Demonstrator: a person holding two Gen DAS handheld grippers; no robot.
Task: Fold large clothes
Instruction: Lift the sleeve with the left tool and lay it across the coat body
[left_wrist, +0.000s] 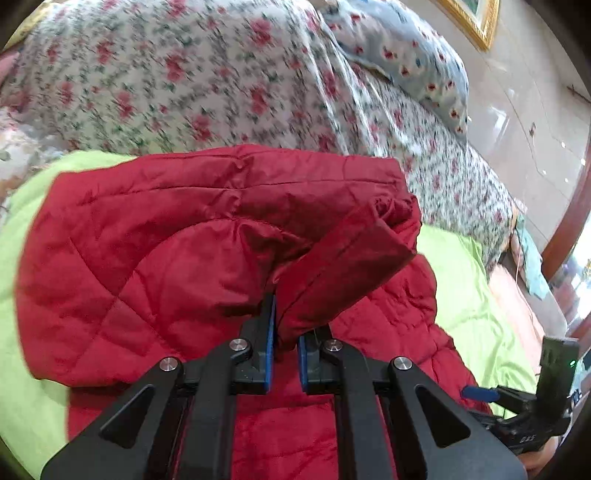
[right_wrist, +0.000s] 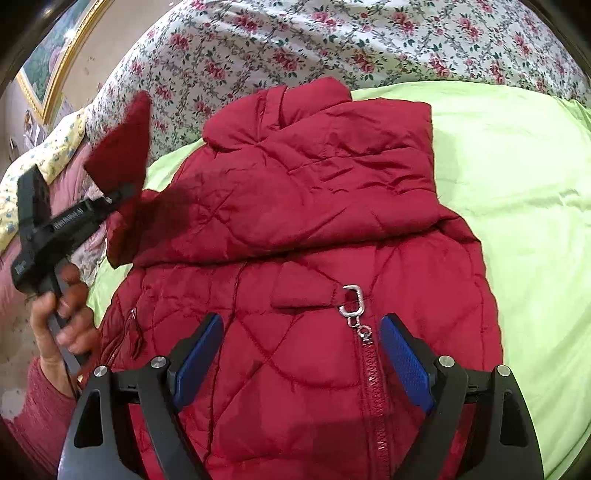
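The red quilted jacket (right_wrist: 314, 229) lies on the green blanket (right_wrist: 517, 184), front side up. The left gripper (left_wrist: 286, 332) pinches a sleeve cuff (left_wrist: 343, 258) and holds it above the jacket. The right gripper (right_wrist: 303, 354) hovers over the zipper (right_wrist: 373, 387), fingers wide apart.

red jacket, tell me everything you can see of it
The red quilted jacket looks like puffy, slightly shiny nylon with diamond stitching. It lies on a lime green sheet, one sleeve already folded across the chest. Its front zipper is closed, with a silver pull. The left gripper pinches the other sleeve's cuff and lifts it; the right gripper hovers open above the zipper.
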